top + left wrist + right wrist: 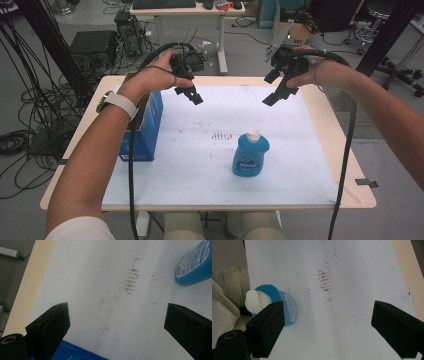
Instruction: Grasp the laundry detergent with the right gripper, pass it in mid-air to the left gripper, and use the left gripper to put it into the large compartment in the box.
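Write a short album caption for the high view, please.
Two hand-held grippers, left and right, hover open above a blue bottle on the table.

Plenty of room on the white mat (210, 170); the middle stretch with the brown smudges (222, 135) lay bare; the blue bottle (250, 155) stood upright toward the near edge, open mat all round it; the blue box (145, 130) blocked the left edge, right under the left forearm; right side stayed open.
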The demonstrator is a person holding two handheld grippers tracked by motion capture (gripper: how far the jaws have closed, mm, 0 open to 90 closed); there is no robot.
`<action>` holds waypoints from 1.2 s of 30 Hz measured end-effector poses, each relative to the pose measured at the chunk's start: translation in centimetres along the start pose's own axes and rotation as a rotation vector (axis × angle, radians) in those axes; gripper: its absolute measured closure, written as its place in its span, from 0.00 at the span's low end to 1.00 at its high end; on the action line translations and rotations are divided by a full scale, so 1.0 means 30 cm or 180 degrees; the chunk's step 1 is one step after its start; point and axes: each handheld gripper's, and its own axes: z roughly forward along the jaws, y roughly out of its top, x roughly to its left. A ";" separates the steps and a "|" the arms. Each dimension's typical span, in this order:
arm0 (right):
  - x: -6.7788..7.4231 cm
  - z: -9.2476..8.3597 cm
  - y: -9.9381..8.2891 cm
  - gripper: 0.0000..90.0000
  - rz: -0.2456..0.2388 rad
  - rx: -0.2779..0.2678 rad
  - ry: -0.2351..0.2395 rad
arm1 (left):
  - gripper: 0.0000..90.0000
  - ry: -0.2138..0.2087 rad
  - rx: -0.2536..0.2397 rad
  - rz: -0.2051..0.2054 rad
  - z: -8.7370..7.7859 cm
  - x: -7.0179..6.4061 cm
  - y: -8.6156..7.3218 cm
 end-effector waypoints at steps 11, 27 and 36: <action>-0.006 -0.017 0.000 0.13 -0.0015 -0.0072 0.0028 | 0.07 -0.0025 0.0023 -0.0010 0.010 0.010 0.005; 0.025 -0.067 -0.021 0.13 0.0036 -0.0086 -0.0003 | 0.07 -0.0024 0.0027 0.0001 0.010 -0.011 0.026; 0.067 -0.098 -0.025 0.12 -0.0052 -0.0104 -0.0039 | 0.08 -0.0017 0.0002 -0.0004 -0.002 -0.021 0.023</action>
